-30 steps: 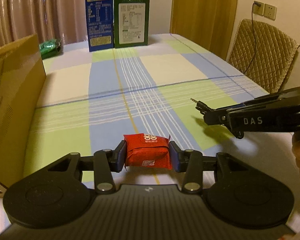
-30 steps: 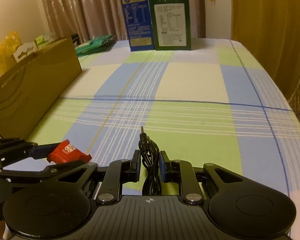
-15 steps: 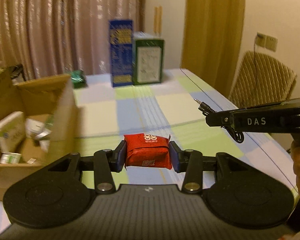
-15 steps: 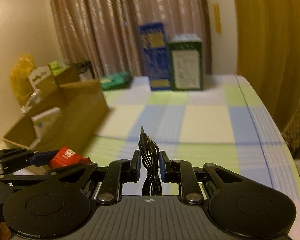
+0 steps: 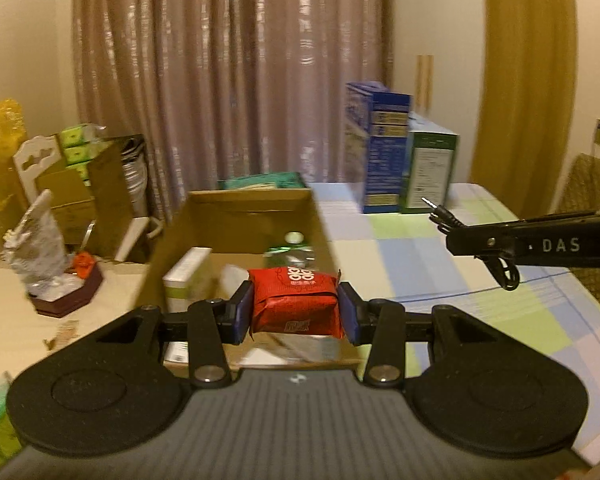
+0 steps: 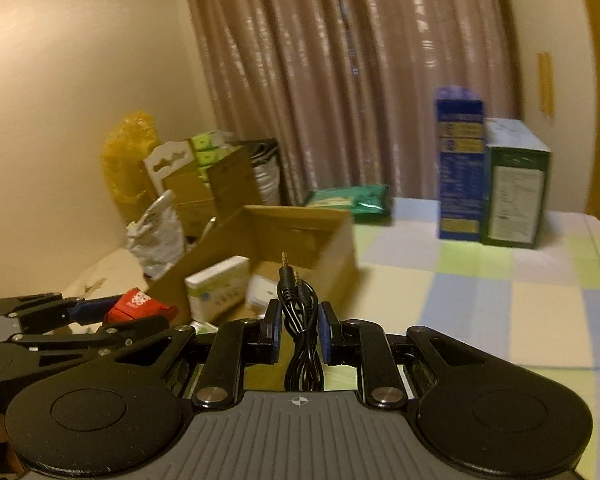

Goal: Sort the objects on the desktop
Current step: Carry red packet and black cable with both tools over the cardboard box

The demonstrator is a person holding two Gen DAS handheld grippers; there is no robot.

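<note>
- Since a second ago both hands have lifted off the checked cloth and swung toward the cardboard box (image 5: 256,216); a moment back only its side wall showed, and now I look straight down into its open top.
- The red packet (image 5: 294,300) hangs over the near end of the box, pinched across its short ends, so it looks lined up to be dropped in with the rest.
- The black audio cable (image 6: 300,320) rides bundled in a loose coil, its two plugs sticking up past the pads; gathering it that way seems meant to keep the loops from trailing.
- The left tongs (image 5: 296,312) are closed on the packet, pads pressed flat against both ends and the wrapper bulging a little between them.
- The right tongs (image 6: 299,330) stand nearly closed, squeezing the cable coil between the blue pads; from the left camera they show beside the left ones, over the counter (image 5: 440,264) rather than over the box.
- Inside the box I make out a white carton (image 5: 186,276) and some green foil items, blurred.
- Further out, a blue box (image 5: 380,148) and a green box (image 5: 430,168) stand upright, touching, at the far edge of the counter, and a green pouch (image 6: 350,198) lies behind the cardboard box.
- My guess is that both items go into the box next.
</note>
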